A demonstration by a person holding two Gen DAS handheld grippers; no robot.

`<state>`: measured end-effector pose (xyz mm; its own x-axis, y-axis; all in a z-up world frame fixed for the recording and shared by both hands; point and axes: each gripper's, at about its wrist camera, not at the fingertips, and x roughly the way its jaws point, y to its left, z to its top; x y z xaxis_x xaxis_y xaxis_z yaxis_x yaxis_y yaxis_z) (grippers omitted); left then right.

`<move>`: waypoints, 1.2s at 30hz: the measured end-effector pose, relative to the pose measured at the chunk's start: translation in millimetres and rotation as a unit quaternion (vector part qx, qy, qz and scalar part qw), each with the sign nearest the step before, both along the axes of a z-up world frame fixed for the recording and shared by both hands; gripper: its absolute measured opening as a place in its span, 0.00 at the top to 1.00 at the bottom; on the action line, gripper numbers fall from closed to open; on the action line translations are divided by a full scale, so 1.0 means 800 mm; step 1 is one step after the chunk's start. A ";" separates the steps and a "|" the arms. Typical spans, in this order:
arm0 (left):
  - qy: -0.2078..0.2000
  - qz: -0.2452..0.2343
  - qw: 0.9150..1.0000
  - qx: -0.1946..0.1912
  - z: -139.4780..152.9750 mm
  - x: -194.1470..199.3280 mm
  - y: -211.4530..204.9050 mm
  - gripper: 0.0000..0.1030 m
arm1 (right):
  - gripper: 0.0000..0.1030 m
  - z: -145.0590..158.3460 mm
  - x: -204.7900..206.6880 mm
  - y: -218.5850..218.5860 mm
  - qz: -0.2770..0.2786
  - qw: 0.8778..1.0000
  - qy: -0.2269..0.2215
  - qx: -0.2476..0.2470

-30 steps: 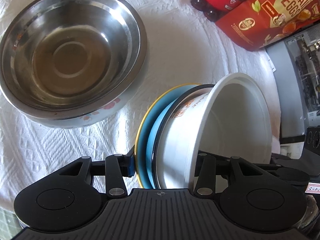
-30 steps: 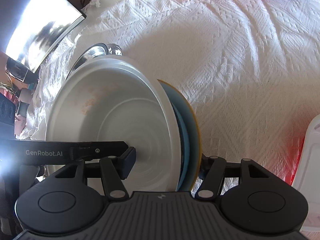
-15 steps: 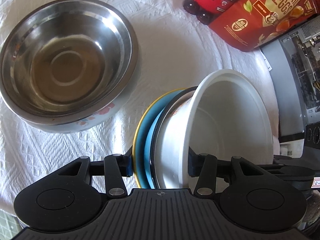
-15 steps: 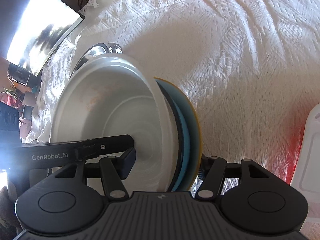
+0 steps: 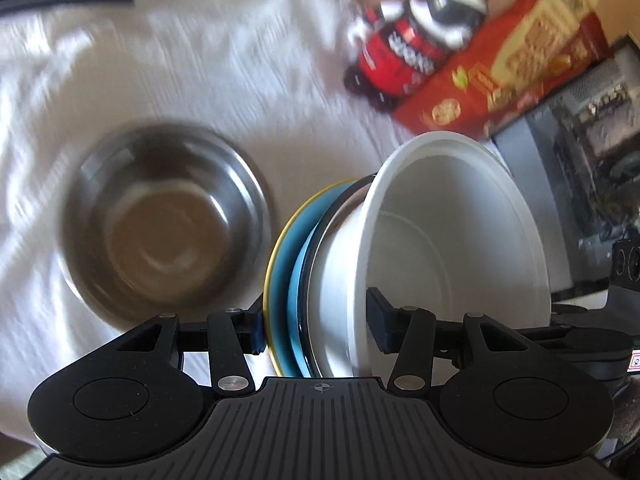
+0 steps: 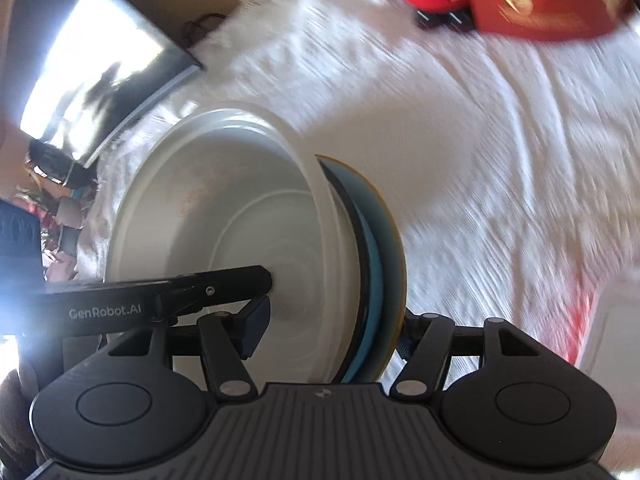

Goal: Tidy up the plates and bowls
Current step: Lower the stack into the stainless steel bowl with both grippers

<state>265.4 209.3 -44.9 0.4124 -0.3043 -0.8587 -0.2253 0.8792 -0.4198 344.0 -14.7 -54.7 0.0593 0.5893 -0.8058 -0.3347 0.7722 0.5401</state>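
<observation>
A: Right, handling first. White bowl [image 5: 452, 240] nested on blue plate [image 5: 282, 276] with yellow rim, a dark-rimmed dish sandwiched between. Hard, glazed, slick; likely breakable, and heavier as a stack than any single piece. Loose nesting, so apt to slide apart if tipped.

B: Hold points?

A: Opposite edges of the stack, pinching through all layers. Left gripper [image 5: 316, 330] clamped across it: one pad inside the bowl wall, the other on the plate's back. Right gripper [image 6: 330, 328] pinching the same stack from the opposite side, one pad inside the bowl, one behind the plate.

B: Position relative to the tools?

A: Held between both, on edge from each wrist view, apparently clear of the white cloth [image 6: 500, 152]. Steel bowl [image 5: 160, 224] on the cloth to the left, well apart. Red box [image 5: 516, 64] and toy car [image 5: 404, 52] far right.
</observation>
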 end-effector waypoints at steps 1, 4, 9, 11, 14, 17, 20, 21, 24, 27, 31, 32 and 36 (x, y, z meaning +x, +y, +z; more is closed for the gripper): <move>-0.001 0.001 1.000 0.004 0.006 0.004 0.013 0.50 | 0.38 0.007 0.005 0.009 0.006 1.000 -0.007 0.004; 0.011 0.017 1.000 0.000 0.007 0.017 0.061 0.50 | 0.37 0.020 0.023 0.049 0.022 0.999 -0.021 0.019; 0.033 0.041 0.998 0.041 -0.013 0.028 0.108 0.44 | 0.36 0.004 0.052 0.129 0.055 0.998 -0.014 0.022; 0.044 0.044 0.997 0.045 -0.029 0.030 0.121 0.44 | 0.36 -0.012 0.057 0.157 0.065 0.998 0.000 0.020; 0.070 0.052 0.996 0.026 -0.060 0.033 0.142 0.44 | 0.36 -0.041 0.063 0.181 0.070 0.997 0.027 0.014; 0.081 0.061 0.995 -0.003 -0.081 0.031 0.159 0.43 | 0.36 -0.065 0.066 0.199 0.073 0.996 0.053 -0.002; 0.072 0.063 0.995 -0.010 -0.083 0.030 0.167 0.45 | 0.34 -0.062 0.063 0.206 0.082 0.996 0.034 -0.008; 0.071 0.063 0.995 -0.014 -0.084 0.030 0.171 0.46 | 0.34 -0.063 0.065 0.209 0.084 0.996 0.034 -0.012; 0.071 0.067 0.995 -0.030 -0.086 0.026 0.180 0.50 | 0.35 -0.059 0.064 0.215 0.083 0.996 0.028 -0.026; 0.075 0.070 0.994 -0.045 -0.086 0.021 0.186 0.57 | 0.36 -0.061 0.068 0.217 0.082 0.996 0.029 -0.030; 0.082 0.062 0.994 -0.044 -0.085 0.017 0.191 0.67 | 0.38 -0.056 0.067 0.208 0.066 0.996 0.020 -0.050; 0.083 0.060 0.994 -0.046 -0.086 0.017 0.191 0.68 | 0.38 -0.056 0.069 0.204 0.060 0.997 0.023 -0.045; 0.084 0.056 0.994 -0.049 -0.083 0.010 0.192 0.70 | 0.44 -0.057 0.071 0.193 0.049 0.998 0.032 -0.039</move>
<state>273.6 363.0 -111.0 0.3012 -0.3505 -0.8868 -0.3929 0.8017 -0.4504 400.9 139.5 -100.3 -0.0491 0.5248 -0.8498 -0.3766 0.7783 0.5024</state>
